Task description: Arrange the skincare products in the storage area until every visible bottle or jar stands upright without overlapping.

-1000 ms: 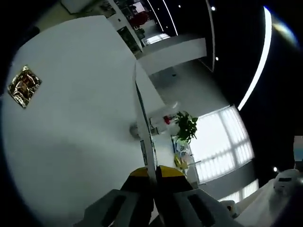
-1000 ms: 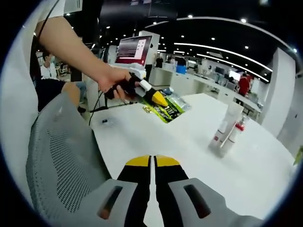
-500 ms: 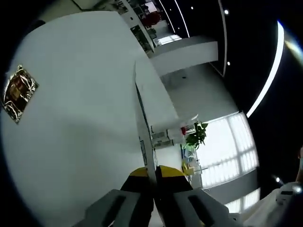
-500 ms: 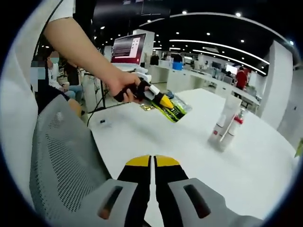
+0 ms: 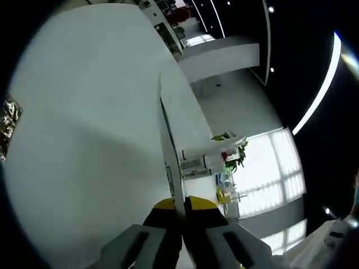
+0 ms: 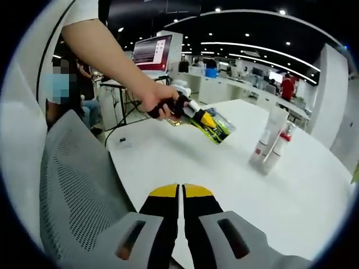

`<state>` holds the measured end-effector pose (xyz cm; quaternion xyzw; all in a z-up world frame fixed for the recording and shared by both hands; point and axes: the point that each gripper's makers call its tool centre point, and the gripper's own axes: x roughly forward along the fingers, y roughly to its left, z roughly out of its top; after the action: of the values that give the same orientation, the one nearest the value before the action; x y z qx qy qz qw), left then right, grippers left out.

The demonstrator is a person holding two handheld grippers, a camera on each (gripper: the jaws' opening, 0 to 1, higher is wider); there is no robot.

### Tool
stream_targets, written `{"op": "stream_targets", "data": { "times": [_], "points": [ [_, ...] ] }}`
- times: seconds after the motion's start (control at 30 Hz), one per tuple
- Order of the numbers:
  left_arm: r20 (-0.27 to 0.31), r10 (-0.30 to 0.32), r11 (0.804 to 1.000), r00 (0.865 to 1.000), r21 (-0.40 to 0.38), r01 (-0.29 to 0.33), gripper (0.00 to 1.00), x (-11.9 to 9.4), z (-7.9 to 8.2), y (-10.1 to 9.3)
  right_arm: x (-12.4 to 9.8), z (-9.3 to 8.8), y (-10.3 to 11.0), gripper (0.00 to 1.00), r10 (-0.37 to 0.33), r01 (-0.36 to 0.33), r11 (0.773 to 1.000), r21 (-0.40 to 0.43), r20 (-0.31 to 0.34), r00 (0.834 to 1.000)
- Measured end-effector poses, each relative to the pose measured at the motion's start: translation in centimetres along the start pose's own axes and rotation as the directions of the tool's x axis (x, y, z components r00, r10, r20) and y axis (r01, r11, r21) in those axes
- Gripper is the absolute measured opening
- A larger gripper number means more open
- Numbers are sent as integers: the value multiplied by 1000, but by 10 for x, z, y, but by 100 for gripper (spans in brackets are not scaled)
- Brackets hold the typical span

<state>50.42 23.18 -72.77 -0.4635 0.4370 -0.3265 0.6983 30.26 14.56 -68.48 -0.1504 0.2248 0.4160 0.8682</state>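
Since a second ago your left gripper (image 6: 203,119) has carried the green sachet (image 6: 217,126) right, nearer the two tubes (image 6: 272,143) standing right of centre on the white table (image 6: 224,168). Set it down clear of them. Right gripper (image 6: 180,191): jaws closed, empty.

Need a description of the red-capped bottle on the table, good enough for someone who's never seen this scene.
In the right gripper view, find the white table and look to its right side, where two containers stand touching. The tall white tube is on the left; the red-capped bottle is the shorter one leaning against its right side.
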Motion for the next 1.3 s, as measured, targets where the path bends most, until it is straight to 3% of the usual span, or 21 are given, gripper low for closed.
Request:
{"op": "stream_targets", "data": {
  "times": [0.3, 0.57, 0.7, 0.83, 1.3],
  "points": [
    [26, -30, 1000, 999, -5, 30, 2, 17, -2, -9, 2, -2, 7, 0, 36, -36, 999, 5, -17, 999],
    [23, -9, 1000, 1000, -6, 9, 2, 15, 6, 3, 4, -4, 12, 0, 65, -65, 998, 11, -27, 998],
    [3, -13, 1000, 1000, -6, 13, 2, 19, 7, 9, 2, 4, 17, 0, 85, -85, 996, 11, 7, 996],
    [-9, -17, 1000, 1000, -8, 17, 2, 23, 7, 14, 4, -3, 18, 0, 96, -95, 995, 11, -31, 995],
    [-59, -12, 1000, 998, -4, 11, 2, 48, 5, 13, 5, -5, 12, 0, 67, -66, 998, 11, -45, 997]
  ]
}}
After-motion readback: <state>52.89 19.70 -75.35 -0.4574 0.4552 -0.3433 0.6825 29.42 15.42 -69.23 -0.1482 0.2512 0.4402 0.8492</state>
